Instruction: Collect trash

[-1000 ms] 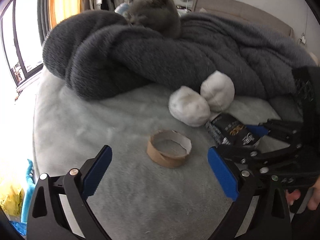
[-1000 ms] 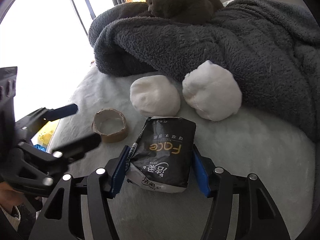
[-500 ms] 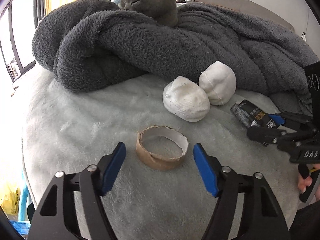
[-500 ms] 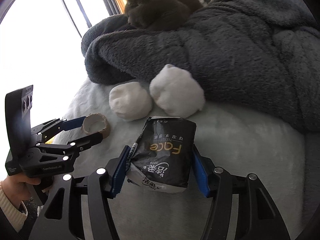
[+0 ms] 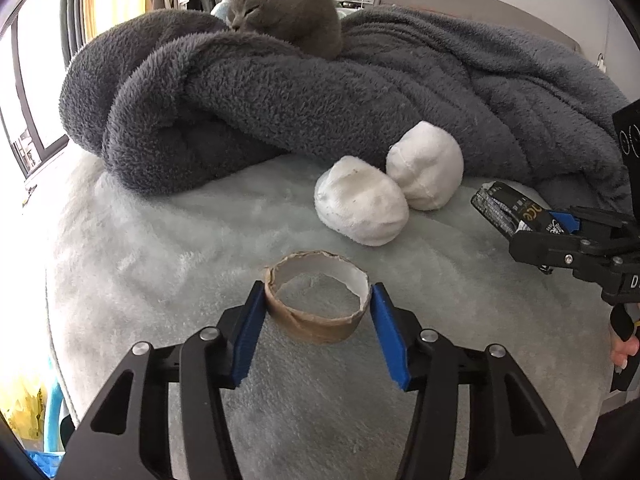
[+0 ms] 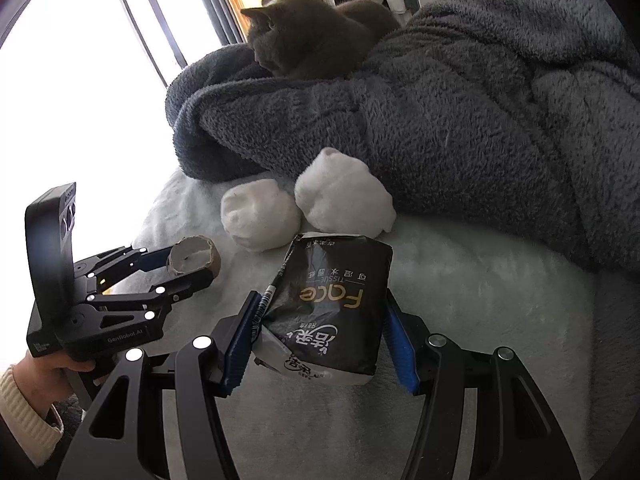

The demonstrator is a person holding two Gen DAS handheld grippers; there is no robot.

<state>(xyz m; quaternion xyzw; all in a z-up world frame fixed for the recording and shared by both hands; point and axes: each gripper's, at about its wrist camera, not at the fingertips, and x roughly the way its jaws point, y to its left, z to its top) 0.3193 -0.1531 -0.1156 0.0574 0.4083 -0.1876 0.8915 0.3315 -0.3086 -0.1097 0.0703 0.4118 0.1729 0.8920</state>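
A brown cardboard tape ring (image 5: 318, 306) stands on the pale fluffy bed cover (image 5: 160, 240). My left gripper (image 5: 318, 326) has its blue pads against both sides of the ring, shut on it; it also shows in the right wrist view (image 6: 188, 264) with the ring (image 6: 194, 260). My right gripper (image 6: 320, 340) is shut on a black tissue packet (image 6: 328, 312) and holds it above the cover. The packet (image 5: 508, 212) and right gripper (image 5: 560, 236) show at the right of the left wrist view.
Two white rolled socks (image 5: 360, 208) (image 5: 426, 170) lie just beyond the ring. A big dark grey fleece blanket (image 5: 320, 100) is heaped behind them, with a grey cat (image 5: 288, 8) lying on top. A window (image 6: 80, 80) is at the left.
My left gripper moved forward over the ring and closed its pads onto it. My right gripper, still holding the packet, lifted and drew back to the right.
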